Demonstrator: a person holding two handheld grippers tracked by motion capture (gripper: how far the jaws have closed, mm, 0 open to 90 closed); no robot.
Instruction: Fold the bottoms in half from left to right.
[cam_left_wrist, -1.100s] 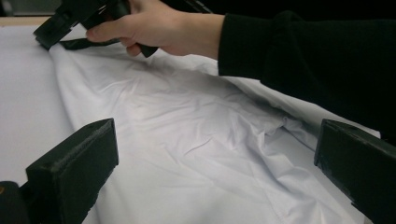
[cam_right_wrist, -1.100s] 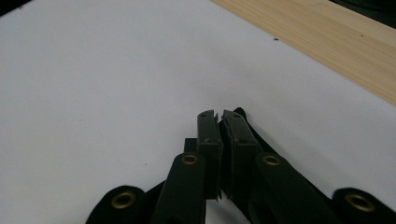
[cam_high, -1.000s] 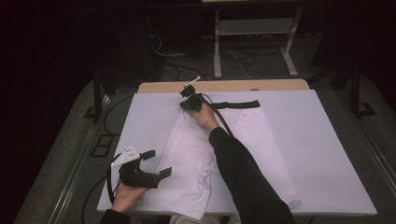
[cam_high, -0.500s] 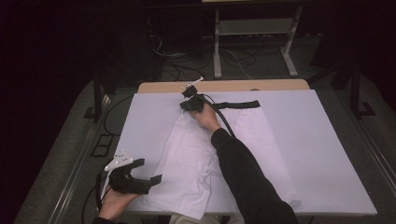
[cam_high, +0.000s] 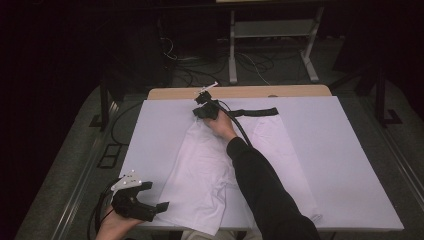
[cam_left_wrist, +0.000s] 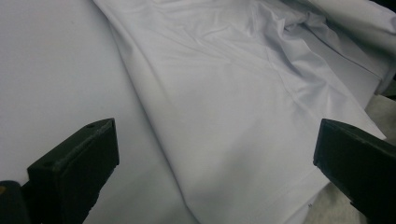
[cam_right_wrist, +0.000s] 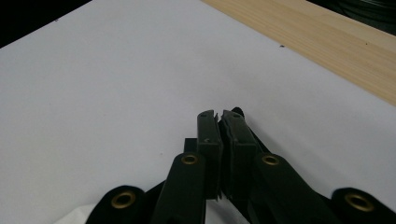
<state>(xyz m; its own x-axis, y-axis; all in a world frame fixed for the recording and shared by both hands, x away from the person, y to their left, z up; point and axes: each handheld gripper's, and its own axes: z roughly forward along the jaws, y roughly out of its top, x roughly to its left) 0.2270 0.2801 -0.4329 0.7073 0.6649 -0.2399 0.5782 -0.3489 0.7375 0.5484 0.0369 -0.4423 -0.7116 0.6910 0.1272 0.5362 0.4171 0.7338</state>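
**op:** So the white garment (cam_high: 210, 170) lies spread across the middle of the surface (cam_high: 350, 165), its near hem hanging a bit over the front edge. My right tool (cam_high: 202, 111) is at its far end, jaws pressed together. In the right gripper view I see a sliver of white between them, so I reckon it's pinching the top edge there, next to the black strap (cam_high: 255, 112). Left tool (cam_high: 162, 206) is spread wide, hovering off the near-left corner, nothing in it.

**reply:** I'd keep the right pinch planted as an anchor and slide the left one in low, so a jaw gets under the hem (cam_left_wrist: 280, 205) instead of bunching it.

**op:** Yeah. Loads of bare surface on the left to swing through. Only the front edge is tight, since the cloth overhangs it.
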